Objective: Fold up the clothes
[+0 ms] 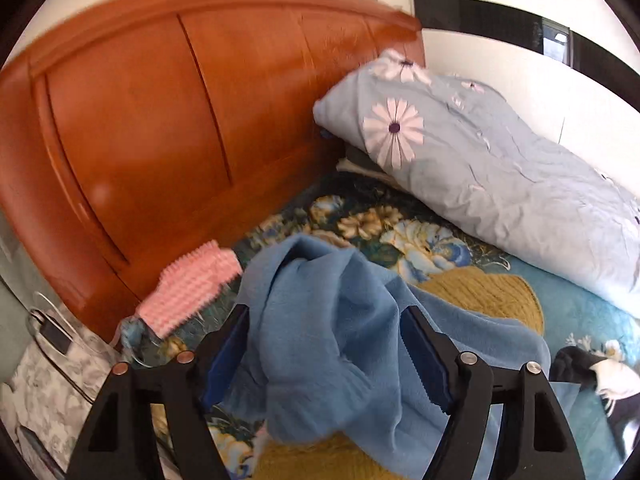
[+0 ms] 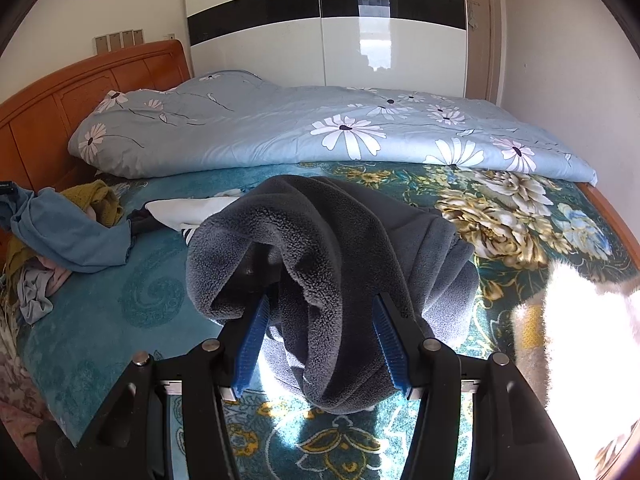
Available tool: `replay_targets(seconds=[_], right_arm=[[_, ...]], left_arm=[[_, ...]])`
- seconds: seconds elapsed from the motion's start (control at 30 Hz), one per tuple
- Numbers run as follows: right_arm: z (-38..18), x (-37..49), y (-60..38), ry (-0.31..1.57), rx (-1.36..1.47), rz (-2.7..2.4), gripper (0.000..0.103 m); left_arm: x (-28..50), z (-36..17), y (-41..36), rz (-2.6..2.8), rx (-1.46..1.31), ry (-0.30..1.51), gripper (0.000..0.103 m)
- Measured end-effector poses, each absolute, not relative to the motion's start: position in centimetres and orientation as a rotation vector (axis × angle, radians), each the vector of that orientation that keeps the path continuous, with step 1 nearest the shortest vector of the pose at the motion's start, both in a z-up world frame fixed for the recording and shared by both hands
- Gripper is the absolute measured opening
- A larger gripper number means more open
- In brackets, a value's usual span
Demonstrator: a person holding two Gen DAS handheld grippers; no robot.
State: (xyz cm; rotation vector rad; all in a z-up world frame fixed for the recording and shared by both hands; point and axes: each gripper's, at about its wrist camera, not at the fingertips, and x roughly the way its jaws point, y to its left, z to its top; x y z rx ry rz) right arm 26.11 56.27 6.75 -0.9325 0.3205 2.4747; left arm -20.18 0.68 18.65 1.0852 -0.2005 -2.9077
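A light blue garment lies bunched on the floral bedspread, near the wooden headboard. My left gripper stands wide around a ridge of it, and the cloth sags loosely between the blue pads. In the right wrist view the same blue garment shows at far left. My right gripper is closed on a thick fold of a dark grey fleece garment. The fleece humps up over the fingertips and hangs down between them.
A folded daisy-print quilt runs along the far side of the bed. A mustard knit, a pink ribbed piece and a black-and-white garment lie about. A white wardrobe stands behind. Something pale and overexposed sits at right.
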Motion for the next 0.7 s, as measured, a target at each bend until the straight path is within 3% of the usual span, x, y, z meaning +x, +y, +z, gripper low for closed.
replay_targets(seconds=[0.13, 0.23, 0.43, 0.57, 0.7], right_arm=[[6.8, 26.7, 56.5, 0.338, -0.913, 2.469, 0.056], [6.7, 27.4, 57.0, 0.389, -0.876, 2.466, 0.056], [5.9, 27.7, 56.3, 0.436, -0.865, 2.509, 0.056], [5.8, 27.7, 55.8, 0.414, -0.866, 2.537, 0.056], [5.5, 27.7, 56.0, 0.417, -0.870, 2.545, 0.056]], left_arm=[[-14.8, 21.2, 2.1, -3.050, 0.948, -0.284, 0.080], [-10.0, 19.9, 4.9, -3.223, 1.003, -0.218, 0.085], [-5.5, 7.3, 14.0, -3.215, 1.397, -0.278, 0.085], [-7.0, 0.6, 15.5, -3.080, 1.575, -0.059, 0.085], [-9.1, -1.5, 14.8, -3.017, 1.559, 0.251, 0.084]])
